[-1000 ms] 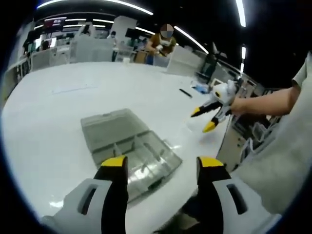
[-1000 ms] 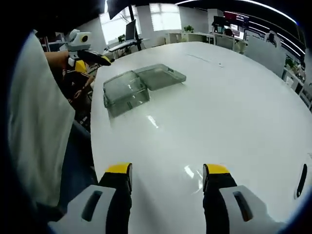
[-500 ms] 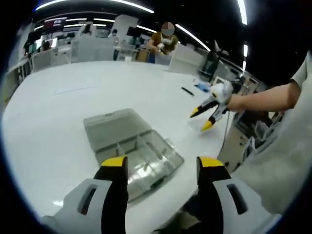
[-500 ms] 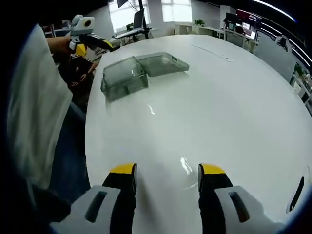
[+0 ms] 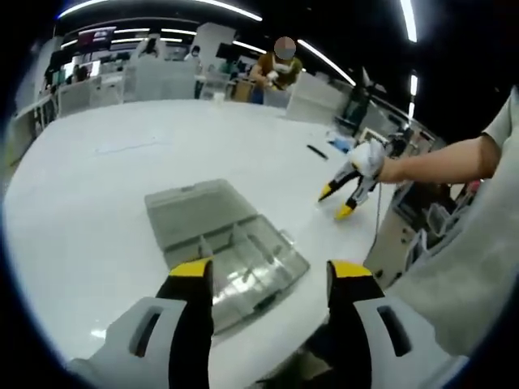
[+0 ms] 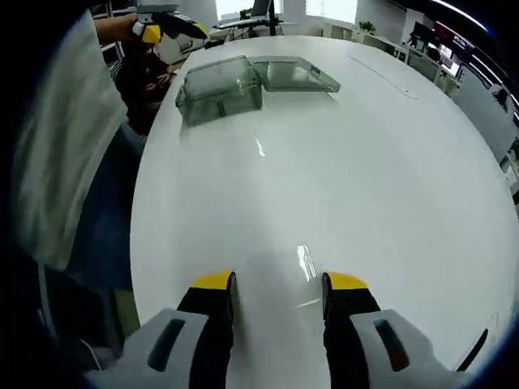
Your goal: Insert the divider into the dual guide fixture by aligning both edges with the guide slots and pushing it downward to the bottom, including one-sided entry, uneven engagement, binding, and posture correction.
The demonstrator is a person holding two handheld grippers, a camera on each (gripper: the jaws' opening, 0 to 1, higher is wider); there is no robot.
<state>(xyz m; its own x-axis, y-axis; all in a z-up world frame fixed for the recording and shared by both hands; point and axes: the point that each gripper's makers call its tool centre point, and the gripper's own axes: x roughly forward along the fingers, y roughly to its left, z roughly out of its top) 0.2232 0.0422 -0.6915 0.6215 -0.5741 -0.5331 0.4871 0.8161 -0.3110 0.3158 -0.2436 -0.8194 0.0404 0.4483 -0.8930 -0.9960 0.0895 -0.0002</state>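
Now the right gripper (image 6: 278, 281) is lower over the white table (image 6: 389, 162) and its jaws stand a little narrower than before, holding nothing. The left gripper (image 5: 270, 270), wide and empty, hangs just before the clear open fixture box (image 5: 227, 247), which lies near the table edge.

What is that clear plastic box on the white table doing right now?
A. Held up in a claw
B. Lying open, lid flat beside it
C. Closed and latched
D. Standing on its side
B: the clear plastic box lies on the white table, its lid flat beside it.
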